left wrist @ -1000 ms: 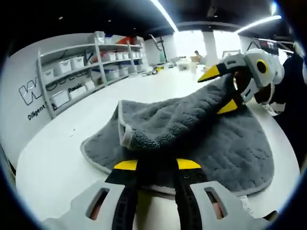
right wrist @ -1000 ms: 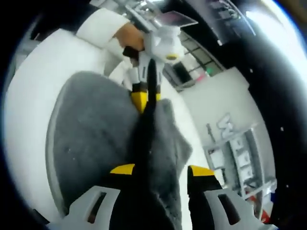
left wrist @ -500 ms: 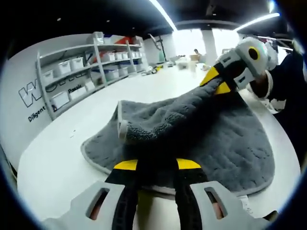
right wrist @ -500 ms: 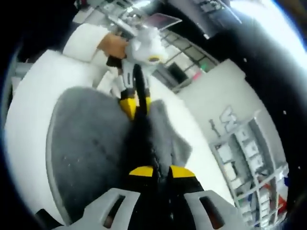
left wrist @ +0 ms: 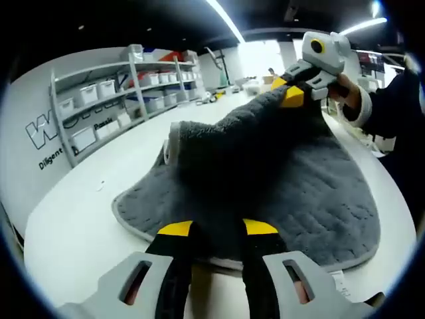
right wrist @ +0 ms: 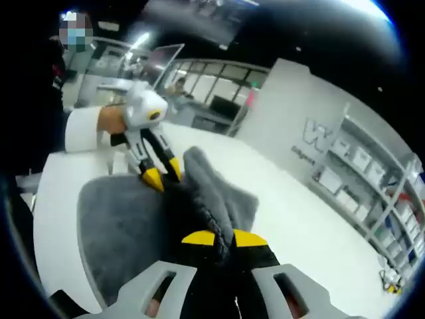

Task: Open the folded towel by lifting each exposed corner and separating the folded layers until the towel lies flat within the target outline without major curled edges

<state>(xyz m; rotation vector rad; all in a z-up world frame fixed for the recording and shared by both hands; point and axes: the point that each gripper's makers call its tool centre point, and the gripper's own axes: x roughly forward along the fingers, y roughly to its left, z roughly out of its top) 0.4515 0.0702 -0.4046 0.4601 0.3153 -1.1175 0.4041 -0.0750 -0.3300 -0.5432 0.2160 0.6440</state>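
unfolding a soft grey towel on the table
left gripper and right gripper both clamped on its upper layer, lifted between them; limp, light, probably best pinched at hemmed corners.

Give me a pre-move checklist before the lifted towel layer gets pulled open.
1. Right gripper shut on the towel: ok, upper layer pinched and raised.
2. Left gripper shut on the near towel edge: ok.
3. Bottom layer resting on the white table: ok.
4. Layers separated: not ok, the lifted fold hangs over the lower layer.
5. Towel inside the target outline: cannot tell, no outline can be made out.
6. Edges free of curls: not ok, far corner is curled.
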